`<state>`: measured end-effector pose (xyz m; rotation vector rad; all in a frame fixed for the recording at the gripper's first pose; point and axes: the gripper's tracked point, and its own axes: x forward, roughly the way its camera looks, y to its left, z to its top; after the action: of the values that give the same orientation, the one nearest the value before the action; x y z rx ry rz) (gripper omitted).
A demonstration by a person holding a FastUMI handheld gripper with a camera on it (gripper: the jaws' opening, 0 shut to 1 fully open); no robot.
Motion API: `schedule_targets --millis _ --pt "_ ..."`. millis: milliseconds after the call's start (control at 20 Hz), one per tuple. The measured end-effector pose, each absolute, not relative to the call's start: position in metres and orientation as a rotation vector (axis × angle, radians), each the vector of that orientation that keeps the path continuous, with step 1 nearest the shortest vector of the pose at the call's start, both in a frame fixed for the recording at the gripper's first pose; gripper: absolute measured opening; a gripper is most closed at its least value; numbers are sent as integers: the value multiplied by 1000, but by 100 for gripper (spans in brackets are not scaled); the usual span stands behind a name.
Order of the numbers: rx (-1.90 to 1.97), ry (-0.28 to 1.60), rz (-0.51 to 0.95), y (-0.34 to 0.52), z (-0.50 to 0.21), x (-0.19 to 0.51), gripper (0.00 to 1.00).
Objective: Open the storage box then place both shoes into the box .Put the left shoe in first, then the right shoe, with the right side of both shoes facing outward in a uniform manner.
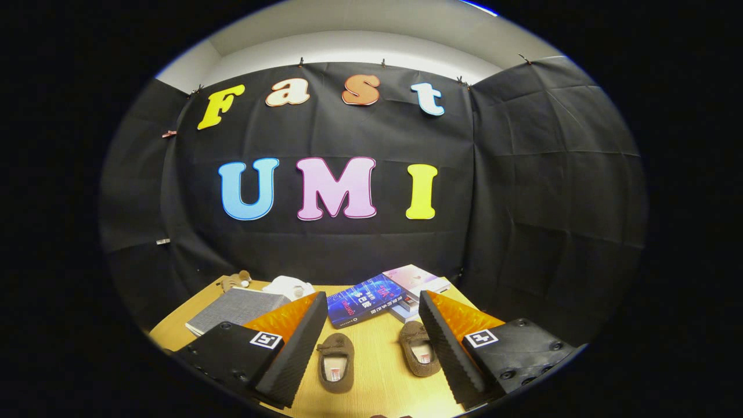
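Two small brown slippers lie side by side on the wooden table [377, 360], toes pointing away from me. The left shoe [335, 361] and the right shoe [419, 348] both lie between my fingers, a little below them. My gripper [371, 348] hangs open above the table, its left finger [296, 348] and right finger [450, 348] spread wide with nothing held. A grey fabric storage box [235, 309] lies flat beyond the left finger, its lid down.
A blue book [363, 301] and a pale book [415, 281] lie at the table's back, beyond the shoes. A white object [288, 286] and a small brown toy [235, 281] sit behind the grey box. Black cloth walls stand close behind the table.
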<state>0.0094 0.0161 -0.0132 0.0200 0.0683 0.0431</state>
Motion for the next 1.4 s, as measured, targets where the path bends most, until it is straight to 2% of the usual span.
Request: schedule_targets --millis 200,450,700,1000,1250,1400 --pt "49 130 66 24 -25 23 98" --pt "97 251 184 48 -48 50 98" --pt "211 473 396 101 -100 64 98" --pt "420 738 582 158 -159 58 98" --pt "572 889 707 196 -197 50 98" --pt "691 911 761 212 -211 56 98"
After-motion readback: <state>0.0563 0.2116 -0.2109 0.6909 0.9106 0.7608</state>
